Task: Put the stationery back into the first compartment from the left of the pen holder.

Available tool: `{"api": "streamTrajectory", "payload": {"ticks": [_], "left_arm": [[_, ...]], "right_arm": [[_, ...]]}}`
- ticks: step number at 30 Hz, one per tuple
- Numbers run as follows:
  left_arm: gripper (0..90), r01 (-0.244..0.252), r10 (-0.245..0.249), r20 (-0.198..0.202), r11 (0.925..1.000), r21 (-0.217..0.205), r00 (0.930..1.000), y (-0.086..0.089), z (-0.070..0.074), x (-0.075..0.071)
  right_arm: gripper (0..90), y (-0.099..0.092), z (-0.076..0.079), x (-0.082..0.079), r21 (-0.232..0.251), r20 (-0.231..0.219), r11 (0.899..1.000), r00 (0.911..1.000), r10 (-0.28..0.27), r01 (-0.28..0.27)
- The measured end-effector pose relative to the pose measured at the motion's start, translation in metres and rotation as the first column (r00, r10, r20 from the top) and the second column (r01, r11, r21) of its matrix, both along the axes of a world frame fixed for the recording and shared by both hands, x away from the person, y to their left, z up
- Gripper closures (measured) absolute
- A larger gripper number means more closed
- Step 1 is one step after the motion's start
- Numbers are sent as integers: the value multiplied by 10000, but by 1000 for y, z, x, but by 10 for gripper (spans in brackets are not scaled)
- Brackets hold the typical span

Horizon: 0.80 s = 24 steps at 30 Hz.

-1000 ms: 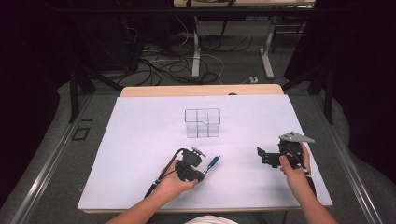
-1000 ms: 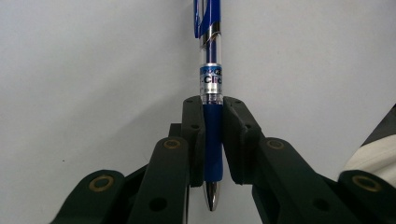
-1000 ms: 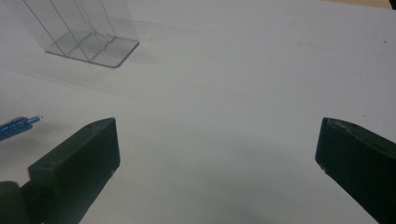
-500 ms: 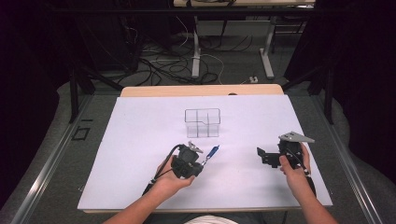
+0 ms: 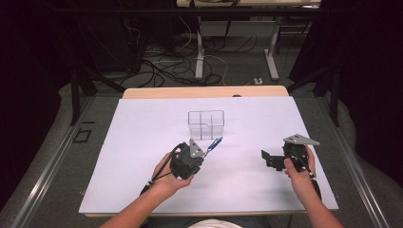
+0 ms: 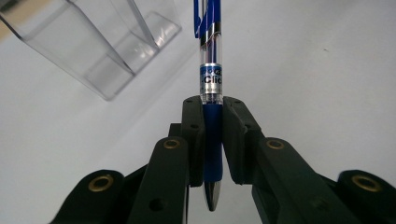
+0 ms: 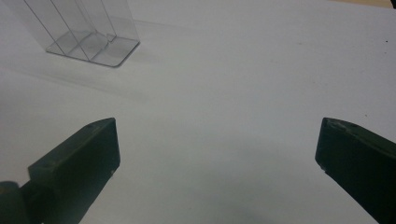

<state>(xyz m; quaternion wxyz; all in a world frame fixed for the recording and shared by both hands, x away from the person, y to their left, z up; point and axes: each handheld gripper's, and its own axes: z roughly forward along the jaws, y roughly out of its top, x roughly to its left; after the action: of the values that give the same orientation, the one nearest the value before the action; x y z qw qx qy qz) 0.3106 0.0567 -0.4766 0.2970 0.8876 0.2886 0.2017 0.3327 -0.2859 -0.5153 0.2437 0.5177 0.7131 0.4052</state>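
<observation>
1. Landmark: the clear divided organiser, standing upright near the middle of the white table; it has four compartments, all looking empty as far as I can tell.
2. Left gripper pinches a blue click pen by its rubber grip section; jaws pressed tight on both sides of the barrel; clip end points away from the hand, toward the organiser; metal tip sits back betw. the jaws, near the camera.
3. High view: left gripper is just on the near side of the organiser, pen angled up toward its near right corner; pen is off the table, its clip end close to the organiser wall but apart from it.
4. Right gripper is spread wide, nothing betw. the jaws; high view puts it well to the right of the organiser and nearer the person, idle above the table.
5. Likely step: carry pen over the organiser & drop it in a compartment.
6. Risks, my judgement: pen arrives slanted, so its end may knock the rim or a divider; organiser is light and unheld by the right gripper, so a knock could slide or tip it; grip is near the tip end, so the long free end may swing and miss the slot; release too early = pen bounces onto the table and rolls.
</observation>
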Motion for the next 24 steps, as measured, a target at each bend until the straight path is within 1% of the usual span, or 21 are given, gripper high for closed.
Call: {"api": "streamTrajectory", "payload": {"ticks": [2, 4, 5, 6, 7, 9, 10, 11, 12, 13, 14, 15, 16, 17, 18, 19, 20, 21, 22, 23, 24], "left_arm": [[793, 254, -279, 600, 9988, 407, 9978, -1, 3, -2], [793, 472, -581, 1113, 9941, 978, 9921, -2, 8, -5], [793, 544, -713, 1384, 9910, 1222, 9878, -2, 9, -6], [793, 664, -914, 1637, 9861, 1521, 9823, -3, 11, -7], [793, 697, -1049, 1956, 9814, 1786, 9751, -3, 12, -9], [793, 870, -1423, 2308, 9683, 2343, 9625, -3, 16, -11], [793, 892, -1522, 2517, 9654, 2451, 9558, -4, 17, -12], [793, 935, -1744, 2712, 9534, 2869, 9466, -4, 20, -13], [793, 987, -1925, 2891, 9458, 3095, 9377, -4, 21, -13], [793, 998, -2039, 3053, 9407, 3241, 9302, -4, 23, -14], [793, 1029, -2223, 3203, 9310, 3503, 9209, -4, 24, -14], [793, 1026, -2352, 3406, 9254, 3648, 9103, -3, 25, -14], [793, 1057, -2450, 3409, 9193, 3792, 9076, -3, 27, -15], [793, 1045, -2570, 3560, 9127, 3950, 8985, -3, 28, -15], [793, 1054, -2723, 3585, 9006, 4216, 8929, -3, 30, -15], [793, 1072, -2885, 3709, 8922, 4388, 8827, -3, 31, -15], [793, 1059, -3016, 3752, 8811, 4609, 8765, -3, 32, -16], [793, 1062, -3145, 3867, 8746, 4732, 8669, -3, 33, -16], [793, 1043, -3257, 3922, 8654, 4901, 8603, -3, 34, -17], [793, 1033, -3345, 3981, 8595, 5005, 8542, -3, 36, -18], [793, 1021, -3495, 4128, 8521, 5133, 8411, -2, 36, -18]], "right_arm": [[0, 0, 0, 0, -7, -1, 10000, 10000, 1, -1], [0, 1, 0, 0, 9, 35, 10000, 10000, -47, 47], [0, 1, 0, 0, 9, 21, 10000, 10000, -26, 26], [0, 1, 0, 0, 10, 23, 10000, 10000, -20, 20], [0, 1, 0, 0, -9, 40, 10000, 10000, -62, 62], [0, 0, 0, 0, -59, 34, 10000, 10000, 38, -38], [0, 0, 0, 0, -33, 17, 10000, 10000, 27, -27], [0, 1, 0, 0, -33, 7, 10000, 10000, 33, -32], [0, 1, 0, 0, 26, -36, 10000, 10000, 20, -20], [0, 1, 0, 1, -5, -11, 10000, 10000, 41, -41], [0, 1, 0, 1, -30, -23, 10000, 10000, 24, -24], [0, 1, -1, 1, -5, -16, 10000, 10000, 43, -43], [0, 1, -1, 1, -17, -21, 10000, 10000, 35, -35], [0, 1, 0, 1, -26, -31, 10000, 10000, 30, -30], [0, 1, -1, 1, -6, -16, 10000, 10000, 38, -38], [0, 1, 0, 1, -28, -29, 10000, 10000, 25, -25], [0, 1, 0, 1, -26, -29, 10000, 10000, 28, -28], [0, 1, -1, 1, -4, -18, 10000, 10000, 45, -45], [0, 1, -1, 1, -53, -1, 10000, 10000, 52, -52], [0, 1, -1, 1, -46, 4, 10000, 10000, 57, -57], [0, 1, -1, 1, -54, 13, 10000, 10000, 67, -67]]}}
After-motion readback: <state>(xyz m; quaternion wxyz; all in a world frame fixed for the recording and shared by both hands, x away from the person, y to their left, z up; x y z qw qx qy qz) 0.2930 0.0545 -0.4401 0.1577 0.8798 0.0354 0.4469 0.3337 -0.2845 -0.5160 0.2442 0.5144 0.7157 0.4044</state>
